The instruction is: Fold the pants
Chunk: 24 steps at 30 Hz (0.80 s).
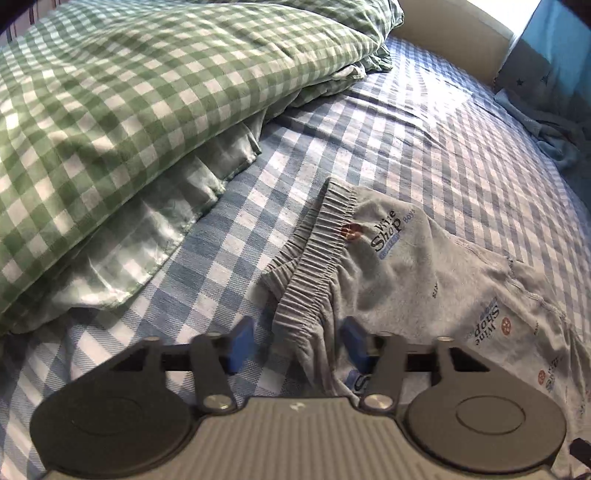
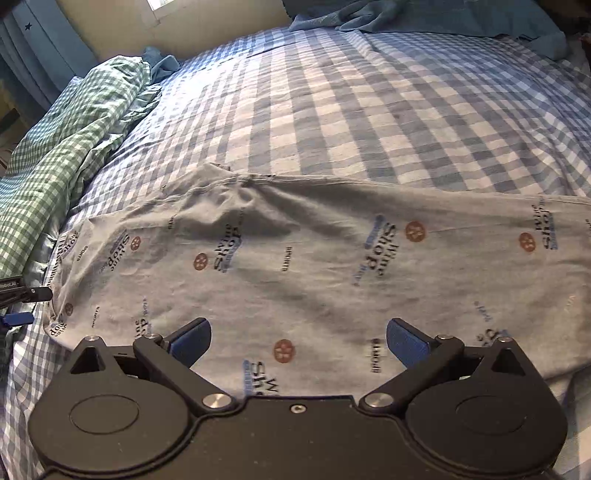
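Note:
Grey printed pants [image 2: 295, 266] lie spread across the blue checked bed sheet [image 2: 332, 110]. In the left wrist view the pants [image 1: 424, 280] show their ribbed elastic waistband [image 1: 317, 266], which runs toward my left gripper [image 1: 297, 341]. That gripper is open, its blue pads on either side of the waistband's near end, just above it. My right gripper [image 2: 297, 341] is open wide and hovers low over the middle of the pants, holding nothing. The left gripper's tip [image 2: 22, 295] shows at the left edge of the right wrist view.
A green checked duvet [image 1: 129, 129] is heaped to the left of the pants and also shows in the right wrist view [image 2: 66, 147]. Blue cloth [image 2: 424, 18] lies at the far bed edge. A wall and curtain [image 1: 554, 55] stand beyond.

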Available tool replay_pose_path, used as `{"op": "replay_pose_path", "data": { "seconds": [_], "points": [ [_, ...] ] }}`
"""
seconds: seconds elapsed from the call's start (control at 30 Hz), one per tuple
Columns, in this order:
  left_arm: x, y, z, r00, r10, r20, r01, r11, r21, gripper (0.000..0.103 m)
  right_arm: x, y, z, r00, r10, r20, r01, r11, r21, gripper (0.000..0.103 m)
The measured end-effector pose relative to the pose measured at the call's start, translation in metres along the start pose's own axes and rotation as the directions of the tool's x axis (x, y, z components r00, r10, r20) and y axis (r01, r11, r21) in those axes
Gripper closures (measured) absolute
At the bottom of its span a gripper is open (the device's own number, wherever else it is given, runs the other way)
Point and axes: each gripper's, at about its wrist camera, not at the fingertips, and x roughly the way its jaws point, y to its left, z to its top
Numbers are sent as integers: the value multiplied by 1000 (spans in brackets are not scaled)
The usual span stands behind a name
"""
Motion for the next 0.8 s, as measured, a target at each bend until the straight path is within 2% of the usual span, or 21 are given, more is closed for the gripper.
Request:
{"op": "replay_pose_path", "data": {
  "seconds": [0.03, 0.07, 0.17, 0.27, 0.33, 0.47, 0.53, 0.6, 0.7, 0.73, 0.77, 0.8],
  "points": [
    [2, 3, 1, 1000, -20, -3, 20, 1000, -19, 71, 4, 7, 0, 1000, 2, -8, -2, 1000, 0, 2],
    [2, 8, 2, 999, -37, 10, 38, 998, -48, 80, 7, 13, 1, 1000, 3, -15, -3, 1000, -3, 2],
    [-6, 16, 6, 996, -66, 60, 72, 992, -107, 91, 14, 33, 2, 1000, 4, -26, -5, 1000, -25, 2],
    [-26, 4, 12, 988, -60, 145, 62, 998, -8, 92, 19, 47, 3, 1000, 2, -28, -3, 999, -49, 2],
    [-30, -4, 14, 984, -47, 175, 37, 998, 59, 92, 24, 54, 3, 999, 2, -34, -4, 998, -61, 2],
    [-2, 0, 13, 995, 4, 102, -12, 997, 74, 91, 37, 62, 0, 998, -6, -68, 1, 996, -85, 2],
    [9, 2, 7, 997, 7, 74, -14, 996, 93, 91, 42, 63, -3, 996, -7, -84, -1, 996, -93, 2],
    [8, 4, 0, 996, -5, 88, -6, 992, 125, 87, 41, 65, -2, 996, 3, -85, -11, 995, -97, 2],
    [-2, 3, -2, 994, 21, 104, -36, 989, 145, 62, 34, 63, 9, 997, 54, -59, -60, 992, -108, 2],
    [-7, 2, -2, 993, 38, 116, -54, 988, 143, 49, 33, 63, 15, 997, 63, -47, -69, 991, -119, 1],
    [-14, 1, -3, 990, 52, 133, -72, 987, 143, 42, 33, 62, 23, 997, 73, -34, -77, 989, -129, 1],
    [-19, -1, -4, 988, 56, 147, -78, 986, 147, 39, 34, 60, 32, 997, 81, -21, -83, 987, -139, 1]
  ]
}}
